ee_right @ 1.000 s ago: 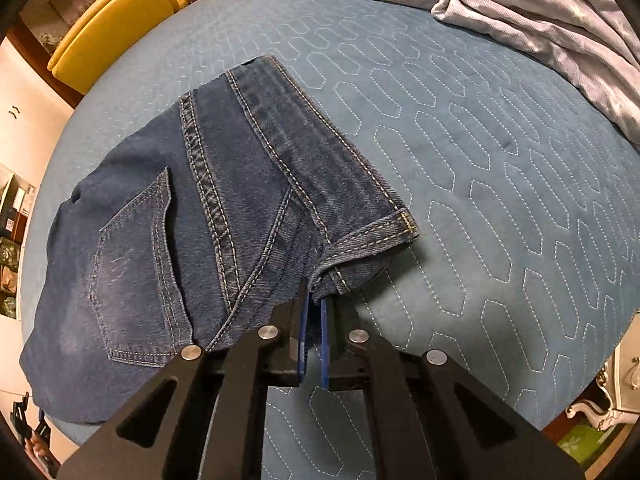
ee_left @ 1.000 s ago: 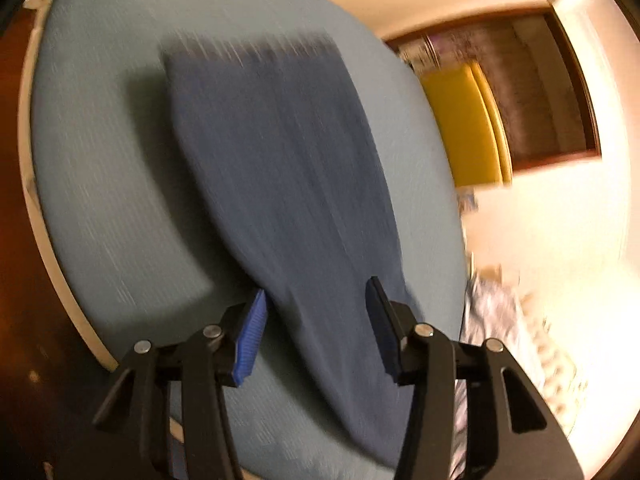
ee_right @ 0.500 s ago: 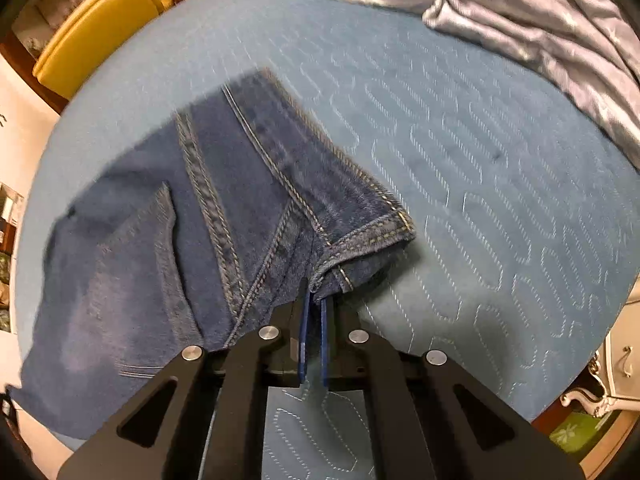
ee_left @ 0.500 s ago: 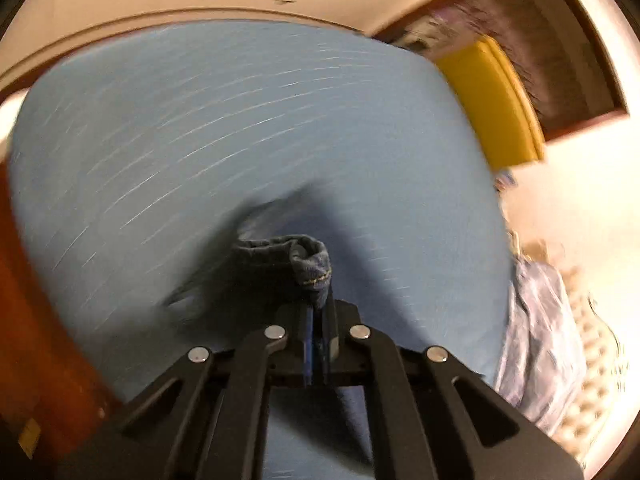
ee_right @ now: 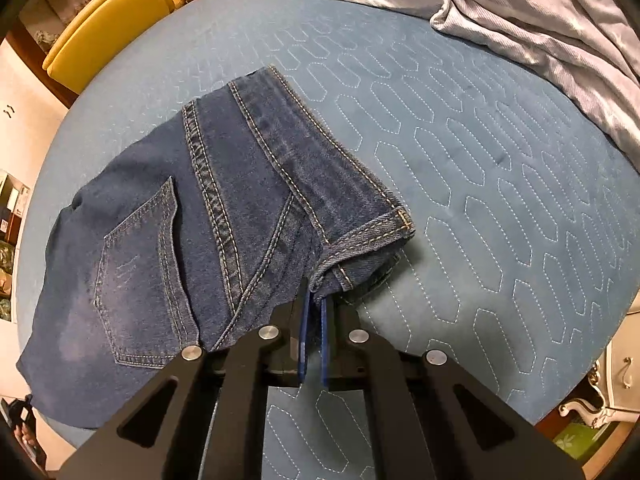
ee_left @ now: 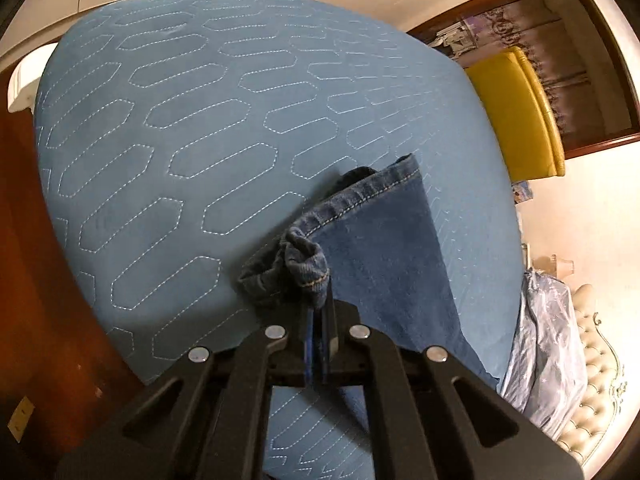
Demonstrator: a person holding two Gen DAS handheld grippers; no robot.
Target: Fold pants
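Observation:
Dark blue jeans [ee_right: 192, 220] lie on a round blue quilted bed [ee_right: 460, 184]. In the right wrist view the seat, back pocket and waistband end face up. My right gripper [ee_right: 314, 304] is shut on the waistband edge near its corner. In the left wrist view a leg of the jeans [ee_left: 384, 248] stretches away to the right, hem stitching showing. My left gripper [ee_left: 318, 304] is shut on a bunched bit of the hem, lifted a little off the bed [ee_left: 180, 140].
A grey star-print blanket [ee_right: 540, 12] is piled at the bed's far right edge. A yellow chair [ee_right: 108, 20] stands beyond the bed. Dark wooden floor [ee_left: 24, 280] lies left of the bed, and a white tufted headboard [ee_left: 592, 380] sits at the right.
My left gripper was open over the leg, then shut on the hem and has pulled it up and back. My right gripper stays shut on the waistband, shifted slightly.

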